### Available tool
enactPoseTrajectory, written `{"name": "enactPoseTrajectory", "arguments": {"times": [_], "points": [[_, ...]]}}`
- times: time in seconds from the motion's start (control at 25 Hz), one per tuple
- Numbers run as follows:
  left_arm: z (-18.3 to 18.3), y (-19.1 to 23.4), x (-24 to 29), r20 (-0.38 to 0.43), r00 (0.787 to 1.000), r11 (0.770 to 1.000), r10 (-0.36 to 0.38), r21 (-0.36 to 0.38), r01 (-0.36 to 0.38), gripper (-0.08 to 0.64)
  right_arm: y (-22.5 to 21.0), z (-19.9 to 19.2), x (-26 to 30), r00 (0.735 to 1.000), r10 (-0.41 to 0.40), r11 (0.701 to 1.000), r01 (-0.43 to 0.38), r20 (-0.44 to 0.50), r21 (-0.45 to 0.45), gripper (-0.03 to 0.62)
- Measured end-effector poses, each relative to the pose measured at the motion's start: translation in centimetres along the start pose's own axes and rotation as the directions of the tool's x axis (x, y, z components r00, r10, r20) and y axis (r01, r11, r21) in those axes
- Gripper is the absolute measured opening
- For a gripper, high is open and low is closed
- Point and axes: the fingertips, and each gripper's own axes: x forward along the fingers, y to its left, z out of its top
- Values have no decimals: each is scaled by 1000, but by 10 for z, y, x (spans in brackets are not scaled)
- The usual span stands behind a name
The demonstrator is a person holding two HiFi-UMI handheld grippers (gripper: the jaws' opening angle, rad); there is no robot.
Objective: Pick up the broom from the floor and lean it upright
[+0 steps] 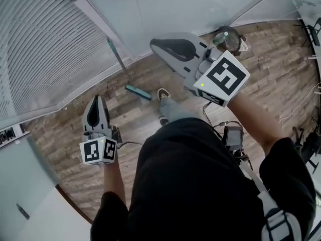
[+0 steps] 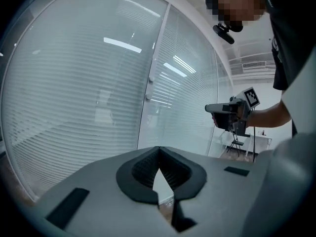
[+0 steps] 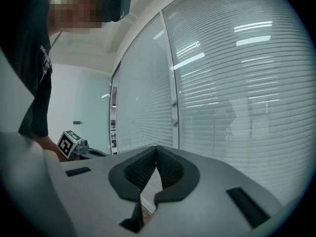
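Observation:
The broom (image 1: 122, 68) has a thin teal handle and a teal head (image 1: 138, 91). It stands tilted against the glass wall (image 1: 150, 9), its head on the wooden floor. My left gripper (image 1: 97, 99) is held up well short of the broom, shut, with nothing between its pads (image 2: 159, 150). To the broom's right my right gripper (image 1: 154, 44) is raised higher, shut and empty (image 3: 156, 150). Both point toward the glass wall with blinds. Each gripper view shows the other gripper off to the side: the right gripper (image 2: 217, 108) and the left gripper (image 3: 97, 153).
A dark bag with a bottle (image 1: 228, 38) sits on the floor by the wall at the upper right. Cables (image 1: 296, 112) and a chair (image 1: 313, 29) lie to the right. A white cabinet (image 1: 20, 195) fills the lower left. The person's shoe (image 1: 163, 94) stands near the broom head.

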Motion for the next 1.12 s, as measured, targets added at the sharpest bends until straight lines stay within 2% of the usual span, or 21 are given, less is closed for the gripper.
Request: {"name": "enactPoseTrajectory", "arguments": {"times": [0.2,0.32,0.52,0.8,1.12], "points": [[44,-14,31,55,998,998,-28,57,25,21,-27,10,-6,999,-45,999,46,23,-7,20],[56,-27,37,72,996,993,-43,113,34,21,-30,10,-13,998,-58,998,59,39,-20,20],[68,-37,55,85,995,989,-59,141,46,21,-50,2,-13,996,-73,997,73,48,4,20],[79,-36,56,105,993,992,-60,115,48,21,-57,6,-9,993,-112,993,110,47,44,20],[91,-29,54,119,990,990,-74,131,58,21,-57,13,-1,990,-122,992,119,65,45,20]]}}
